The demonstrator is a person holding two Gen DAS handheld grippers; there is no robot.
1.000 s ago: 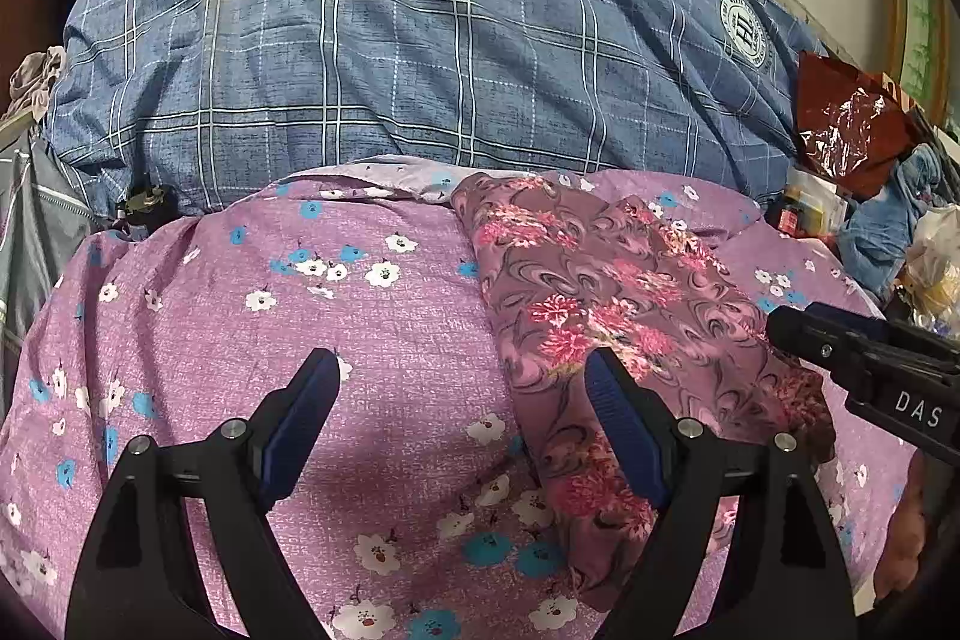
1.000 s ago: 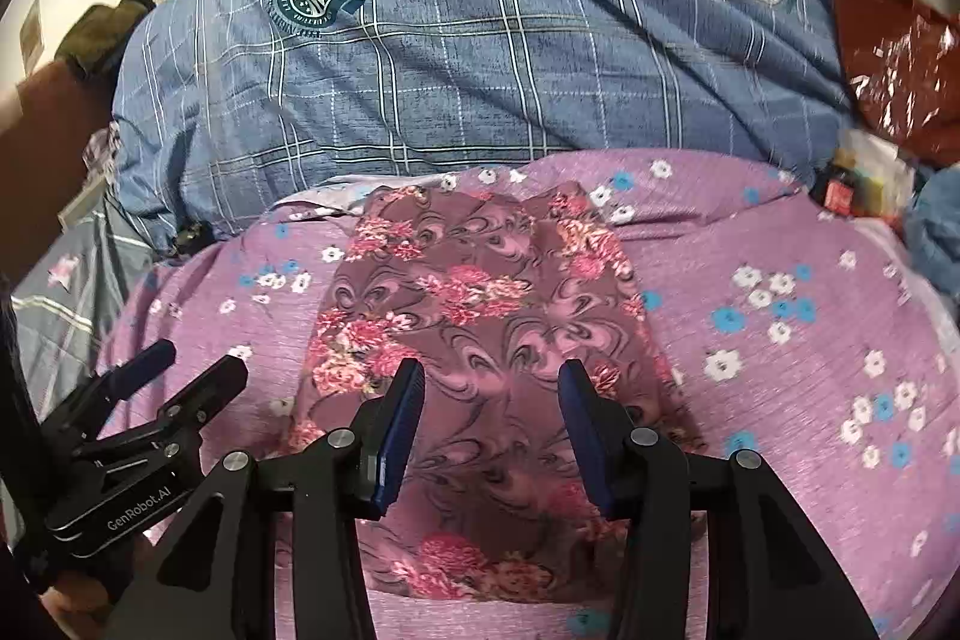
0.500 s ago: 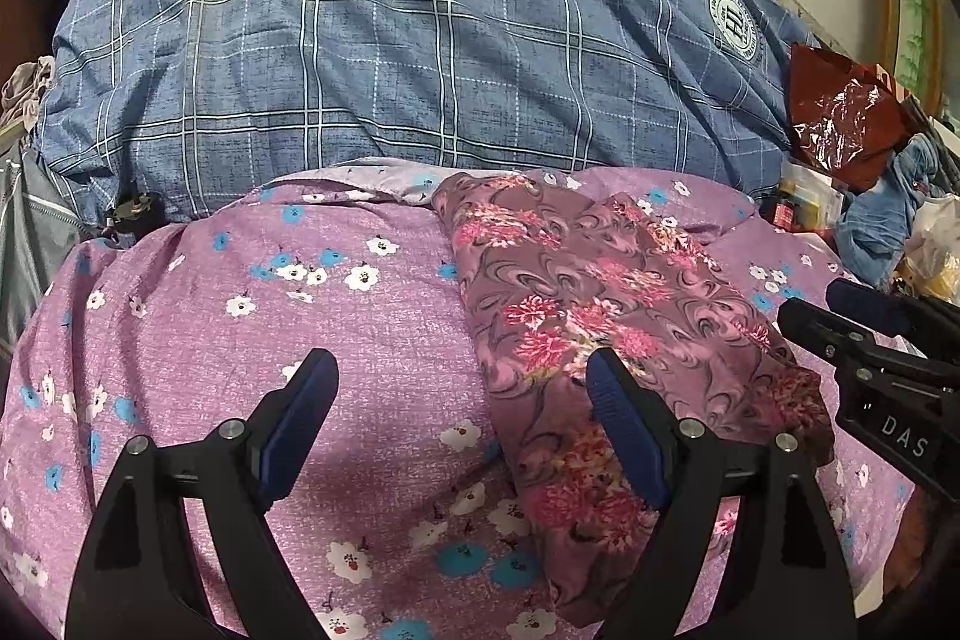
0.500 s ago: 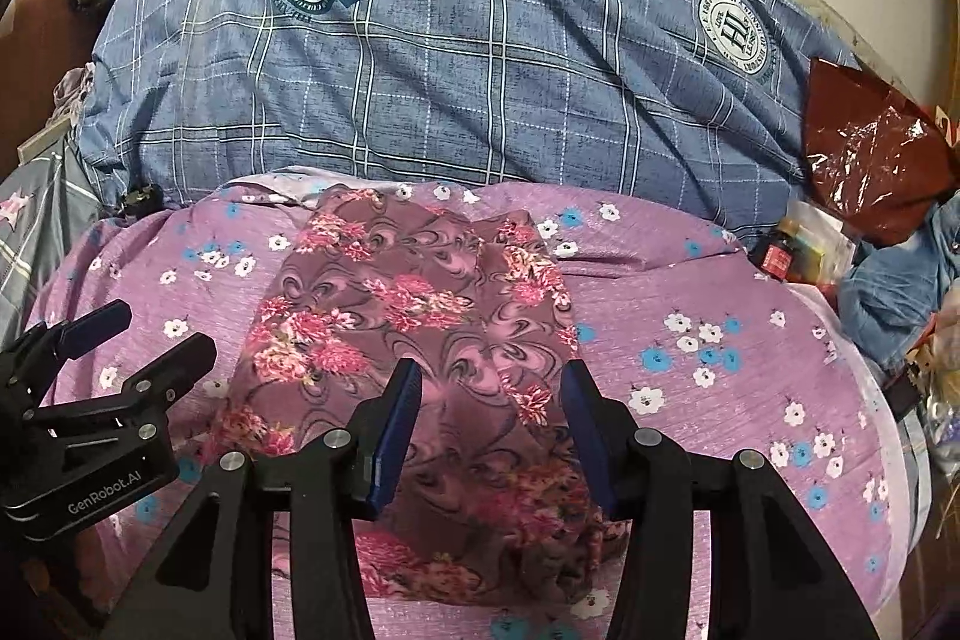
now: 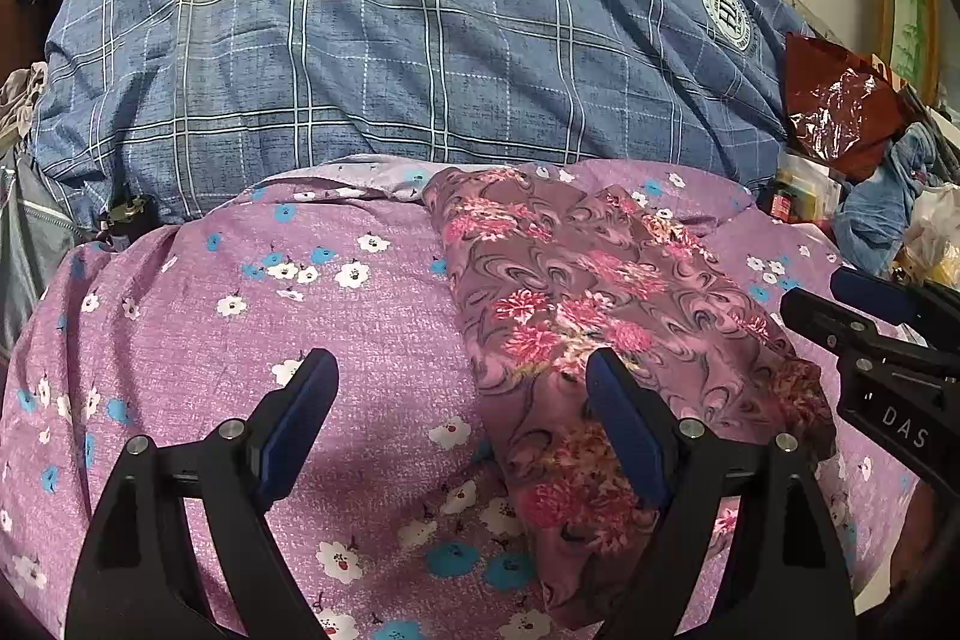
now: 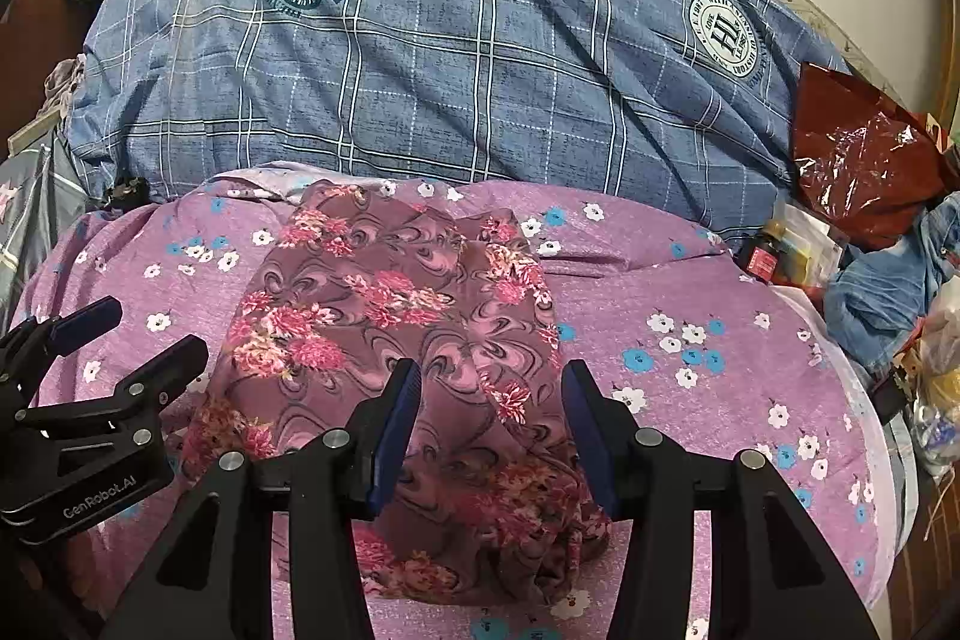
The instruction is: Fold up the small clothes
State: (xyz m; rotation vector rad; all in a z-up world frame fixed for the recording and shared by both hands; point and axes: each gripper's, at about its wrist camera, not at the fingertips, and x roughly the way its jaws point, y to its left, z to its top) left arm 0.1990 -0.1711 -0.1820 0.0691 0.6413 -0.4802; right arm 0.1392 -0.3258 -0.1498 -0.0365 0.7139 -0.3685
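Purple-brown cloth w/ pink flowers, that's the garment (image 6: 396,334) I need to fold. It lies flat-ish on the bed sheet (image 5: 336,316), the purple one w/ small white and blue flowers, just in front of the big blue plaid duvet (image 6: 456,58).

My left gripper (image 5: 462,424) hangs over the sheet, fingers wide apart, nothing in them. The garment's left edge sits near its right finger. My right gripper (image 6: 489,424) hangs right over the garment's near part, fingers apart too, holding nothing.

I think the cloth is thin, light and very soft. It'll flop and slide, prob. bunch up if I pinch only one layer. Best spot to grab, I guess: the two near corners, one per gripper, pinch right at the edge.

Hard to tell what kind of garment it is. Looks already folded over once, maybe, but I can't be sure. Its near edge is partly hidden behind my right gripper's fingers, and it looks rumpled there. The far end tucks close to the duvet, can't see if it touches. Stuff at the right, a red plastic bag (image 6: 864,160) and blue jeans cloth (image 6: 888,292), is blurry and cut off.
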